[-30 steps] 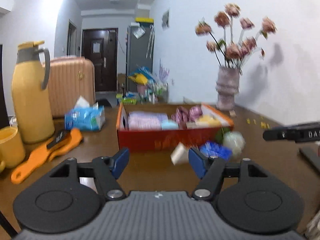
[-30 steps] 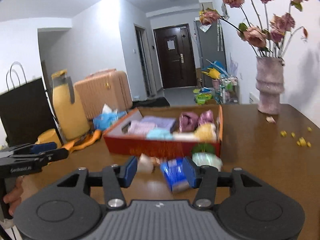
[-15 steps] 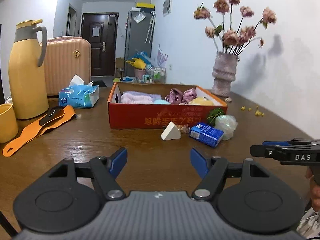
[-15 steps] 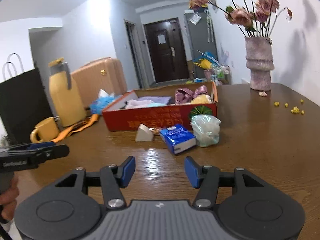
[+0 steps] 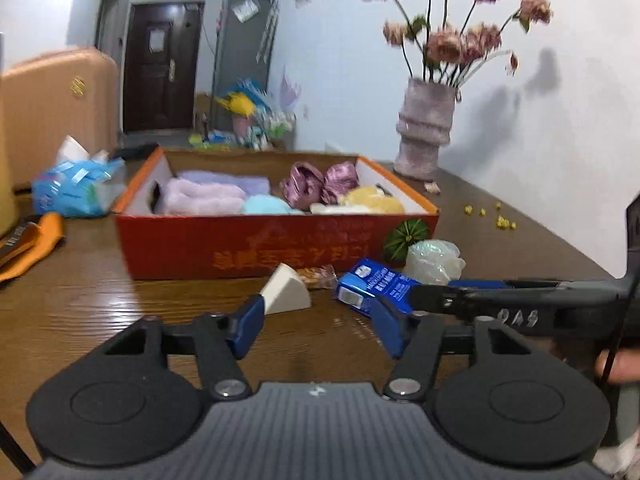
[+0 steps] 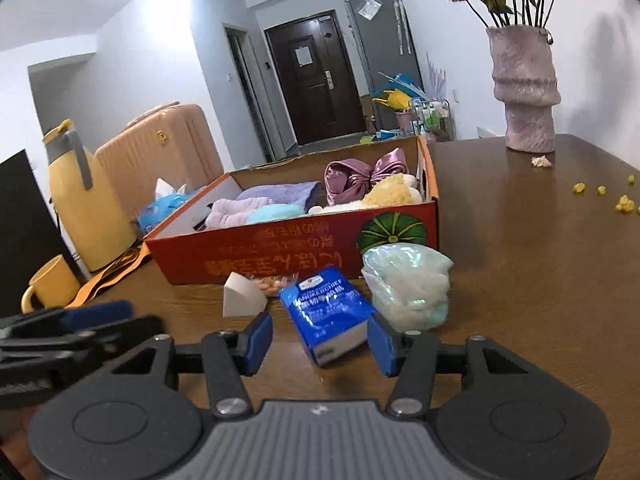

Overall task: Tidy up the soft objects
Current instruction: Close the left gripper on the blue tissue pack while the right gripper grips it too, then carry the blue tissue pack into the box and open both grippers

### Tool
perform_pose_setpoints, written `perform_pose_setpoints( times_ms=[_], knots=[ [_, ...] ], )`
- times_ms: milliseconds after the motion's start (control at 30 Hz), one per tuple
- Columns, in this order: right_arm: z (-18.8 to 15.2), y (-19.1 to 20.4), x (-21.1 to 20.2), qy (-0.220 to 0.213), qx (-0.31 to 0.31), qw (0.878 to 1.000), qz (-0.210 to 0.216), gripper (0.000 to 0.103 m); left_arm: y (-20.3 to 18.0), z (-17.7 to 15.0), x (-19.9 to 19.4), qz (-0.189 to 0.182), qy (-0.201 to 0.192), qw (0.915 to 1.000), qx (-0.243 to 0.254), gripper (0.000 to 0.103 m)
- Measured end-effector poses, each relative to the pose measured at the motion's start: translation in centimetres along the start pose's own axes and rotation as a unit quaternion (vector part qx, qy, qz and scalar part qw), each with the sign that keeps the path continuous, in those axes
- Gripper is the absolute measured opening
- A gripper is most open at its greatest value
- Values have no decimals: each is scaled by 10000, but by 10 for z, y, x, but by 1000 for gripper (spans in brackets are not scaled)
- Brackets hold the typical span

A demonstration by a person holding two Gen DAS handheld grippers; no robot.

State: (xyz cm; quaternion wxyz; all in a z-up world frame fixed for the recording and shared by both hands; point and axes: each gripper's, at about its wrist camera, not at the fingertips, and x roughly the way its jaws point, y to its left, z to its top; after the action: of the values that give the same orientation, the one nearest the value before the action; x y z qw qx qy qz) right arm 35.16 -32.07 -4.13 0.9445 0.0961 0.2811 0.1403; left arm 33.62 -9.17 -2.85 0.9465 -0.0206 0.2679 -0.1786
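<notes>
**Both tools open over the loose items by the red box**

While the left tool [image 5: 320, 326] hovered low over the counter [image 5: 100, 300], its jaws, just closing somewhat, stood apart with nothing between them, the white wedge sponge [image 5: 285, 290] just beyond its left finger. Likewise open and empty, the right tool [image 6: 320, 338] faced the blue tissue pack [image 6: 326, 314]. Beside that lay a crumpled plastic bag [image 6: 408, 280], touching the red box [image 6: 280, 252] of soft things.

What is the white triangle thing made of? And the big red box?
The white wedge looks like soft foam, maybe a makeup sponge: matte, smooth, with no shine. The red box looks like printed cardboard: thin brown edges show along its open top.
</notes>
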Motion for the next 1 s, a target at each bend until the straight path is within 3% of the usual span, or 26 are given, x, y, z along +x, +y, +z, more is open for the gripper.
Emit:
perform_pose_setpoints(
  times_ms=[100,133,233,467,567,700,767,867,1000],
  knots=[
    [-2,15,9,-160,-647,9973,-307,54,0,6,16,-82,120,9999,18,58],
    [-2,19,13,-137,-814,9962,-266,53,0,7,19,-66,116,9999,25,53],
    [4,23,28,37,-1164,9931,-140,57,5,9,20,23,116,9999,-69,54],
    [7,19,50,400,-1441,9886,-192,51,13,0,-10,181,31,9998,13,54],
    [-6,27,27,510,-1467,9875,255,51,16,-8,-29,97,37,9999,-79,54],
    [-43,55,-15,648,-1944,9724,1114,52,13,-27,-42,-250,263,9991,-219,55],
    [-54,60,-32,618,-1911,9708,1314,55,12,-38,-43,-384,371,9982,-285,55],
    [-65,59,-59,305,-1809,9757,1198,58,11,-45,-39,-323,614,9969,-375,54],
    [-64,30,-82,105,-464,9923,1147,57,14,-45,-35,-557,724,9933,-707,49]
  ],
)
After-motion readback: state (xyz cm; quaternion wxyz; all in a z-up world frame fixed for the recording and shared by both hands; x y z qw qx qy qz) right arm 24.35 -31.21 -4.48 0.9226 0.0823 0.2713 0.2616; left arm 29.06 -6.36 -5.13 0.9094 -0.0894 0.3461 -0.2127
